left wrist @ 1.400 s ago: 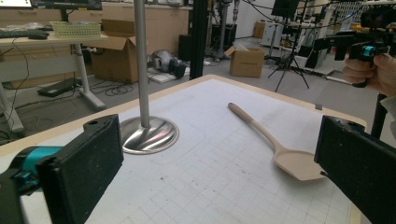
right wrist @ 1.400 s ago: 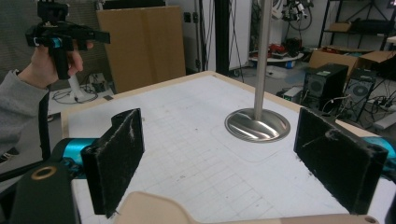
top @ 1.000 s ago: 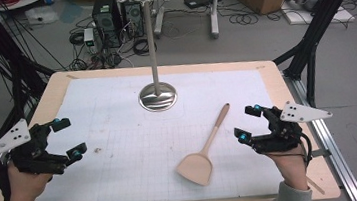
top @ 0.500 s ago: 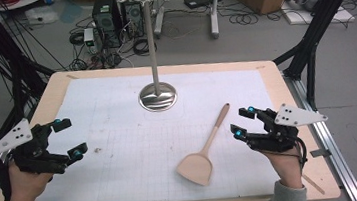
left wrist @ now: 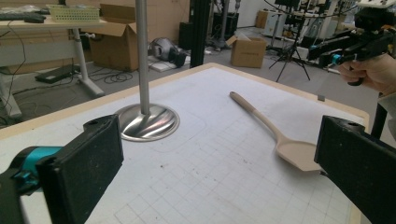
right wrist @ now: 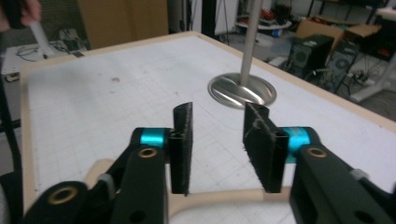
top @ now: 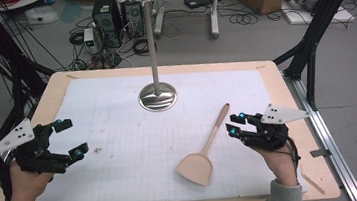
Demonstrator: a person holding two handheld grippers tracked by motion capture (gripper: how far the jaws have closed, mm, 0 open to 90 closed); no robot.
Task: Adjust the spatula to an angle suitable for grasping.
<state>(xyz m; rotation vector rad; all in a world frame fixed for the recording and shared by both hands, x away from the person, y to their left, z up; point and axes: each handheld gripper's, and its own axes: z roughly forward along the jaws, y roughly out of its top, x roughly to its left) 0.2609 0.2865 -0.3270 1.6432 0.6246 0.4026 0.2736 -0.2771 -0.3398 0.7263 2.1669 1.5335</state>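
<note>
The right gripper's [top: 235, 123] fingers [right wrist: 183, 140] have just been closing and now stand at a narrow gap with nothing pressed between the pads; in the right gripper view the handle of the wooden spatula [top: 204, 148] passes crosswise beneath them, below the pads rather than in their grip. The left gripper's [top: 71, 138] fingers [left wrist: 88, 168] are spread wide and hold nothing, with bare mat between them in the left gripper view. Taking the metal stand [top: 157, 95] as the landmark, with its round shiny base on the far middle of the white gridded mat [top: 120, 137] and its thin pole rising straight up: the wooden spatula lies flat on the mat on the near right of the stand's base, well apart from it, its handle end pointing away toward the far right and its broad blade toward the person's edge of the table [top: 286, 94]. The right gripper hovers just beside the spatula's handle, on the side away from the stand, held in the person's right hand [top: 279, 162]. The left gripper sits on the near left of the stand, well apart from both it and the spatula, held in the left hand [top: 24, 184] close to the mat's left border.
</note>
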